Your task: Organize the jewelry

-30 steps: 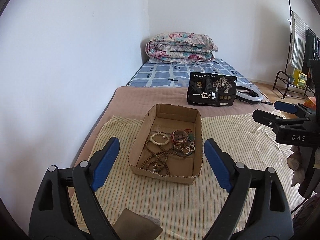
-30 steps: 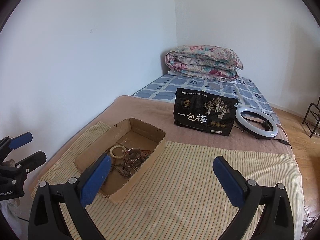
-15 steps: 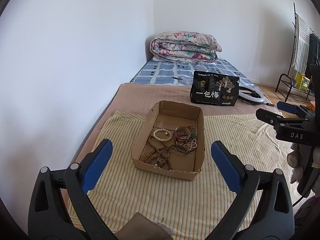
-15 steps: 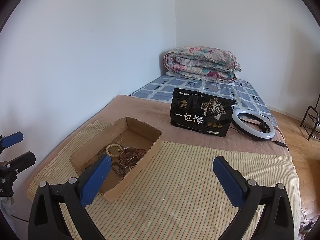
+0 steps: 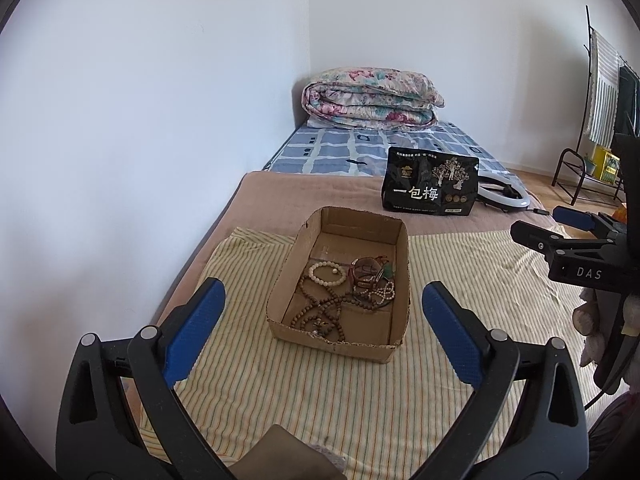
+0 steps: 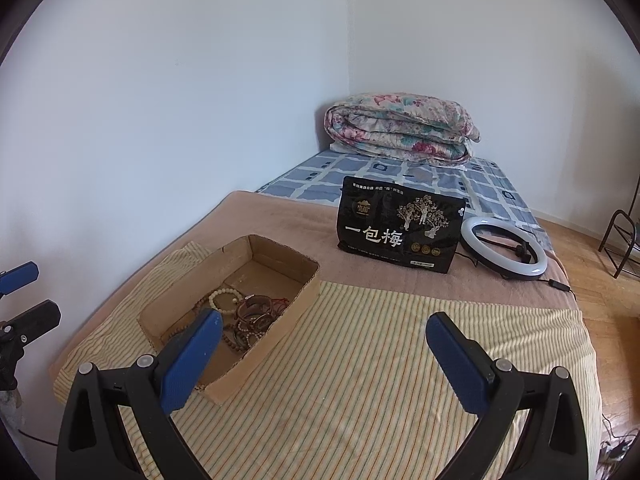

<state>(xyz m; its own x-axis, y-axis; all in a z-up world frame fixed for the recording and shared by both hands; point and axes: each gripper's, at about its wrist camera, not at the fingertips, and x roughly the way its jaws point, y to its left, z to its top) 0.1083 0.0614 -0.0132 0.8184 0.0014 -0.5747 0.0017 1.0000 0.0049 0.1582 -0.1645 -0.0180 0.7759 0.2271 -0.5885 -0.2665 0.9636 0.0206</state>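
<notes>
The left tongs (image 5: 322,314) stand wide apart with nothing between the blue pads, held back from and above the near wall of the box (image 5: 340,339), which sits framed squarely between the two fingers. That framing suits a straight reach down into it. The right tongs (image 6: 320,358) are just as wide and just as empty; they hang over bare striped cloth (image 6: 360,380), with the box off to their left, so this one seems to be standing by.

The jewelry (image 5: 344,292) all lies in the box, bunched in the near half: a pale bead bracelet (image 5: 327,273), a long strand of brown beads (image 5: 320,312) looping toward the near wall, and a knot of reddish bangles (image 5: 366,274) with small pearly beads beside them. How many pieces are in that knot I cannot say; they overlap too closely. The far half of the box floor is bare cardboard.

The scene fits two readings: a loose heap waiting to be sorted out onto the cloth, or pieces gathered into the box as their home. The cloth shows no jewelry on it.

Beyond, a black bag (image 6: 400,230) stands upright beside a ring light (image 6: 504,248).
</notes>
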